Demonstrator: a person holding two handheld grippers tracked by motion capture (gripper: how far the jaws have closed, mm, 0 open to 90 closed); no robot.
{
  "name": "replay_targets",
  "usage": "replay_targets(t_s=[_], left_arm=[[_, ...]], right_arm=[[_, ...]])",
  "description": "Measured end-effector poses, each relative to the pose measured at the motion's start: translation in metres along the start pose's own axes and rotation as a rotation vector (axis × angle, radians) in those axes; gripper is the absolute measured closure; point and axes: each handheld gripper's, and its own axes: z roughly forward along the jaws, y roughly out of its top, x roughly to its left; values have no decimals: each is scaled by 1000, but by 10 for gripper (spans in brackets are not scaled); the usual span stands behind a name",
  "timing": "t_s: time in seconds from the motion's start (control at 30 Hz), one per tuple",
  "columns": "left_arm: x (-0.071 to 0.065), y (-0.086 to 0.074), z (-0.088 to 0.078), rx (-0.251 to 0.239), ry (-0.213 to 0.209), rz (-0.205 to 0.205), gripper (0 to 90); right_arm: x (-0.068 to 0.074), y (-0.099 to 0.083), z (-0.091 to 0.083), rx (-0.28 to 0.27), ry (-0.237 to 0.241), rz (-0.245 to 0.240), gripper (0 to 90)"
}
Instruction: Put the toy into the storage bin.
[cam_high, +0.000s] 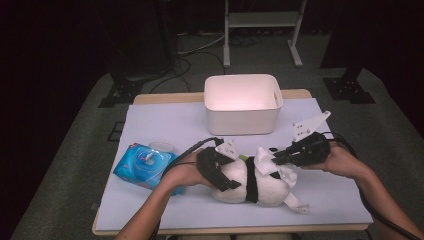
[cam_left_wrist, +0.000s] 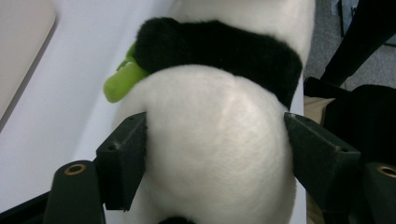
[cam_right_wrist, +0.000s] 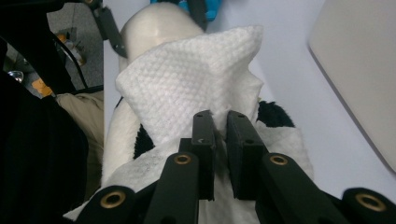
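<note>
Low in the high view's centre, a panda toy (cam_high: 250, 182) lies on the worktop (cam_high: 150, 125), which is covered by a white sheet. The left claw (cam_high: 225, 175) comes in from the lower left and clamps the toy's white body: in the left gripper view its jaws stand wide, one pressed into each flank of the panda toy (cam_left_wrist: 210, 140), with the black band across the upper frame and a green bit (cam_left_wrist: 122, 81) sticking out at the left. The right claw (cam_high: 276, 159) reaches in from the right; in the right gripper view the right claw (cam_right_wrist: 220, 123) has its jaws drawn narrow, pinching a white wipe (cam_right_wrist: 196, 79) that lies on the toy (the wipe's free corner stands up toward the top of the frame). Left of the toy in the high view sits a blue wipe pack (cam_high: 145, 165). Farther back, upper centre, stands a white bin (cam_high: 242, 117) near the worktop's far edge.
</note>
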Motion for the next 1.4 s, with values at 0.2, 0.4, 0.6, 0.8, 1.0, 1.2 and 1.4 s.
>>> replay_targets(t_s=[0.2, 0.4, 0.6, 0.8, 1.0, 1.2, 1.4], left_arm=[[3, 13, 1, -21, -27, 11, 245], [-1, 16, 10, 15, -59, 30, 322], [-7, 13, 8, 19, -72, 54, 324], [-6, 15, 3, -9, -105, 40, 321], [3, 20, -3, -24, -126, -3, 336], [11, 24, 1, -19, -149, 6, 401], [19, 29, 0, -19, -127, 9, 473]], right_arm=[[7, -1, -1, -7, 14, -14, 811], [13, 2, -4, -5, 13, -35, 809], [1, 2, -19, -41, -33, -5, 805], [5, 1, -7, -21, -7, -8, 804], [15, 1, -3, -23, 24, -26, 803], [20, -1, -4, -24, 23, -45, 802], [26, -3, -6, -30, 30, -54, 800]])
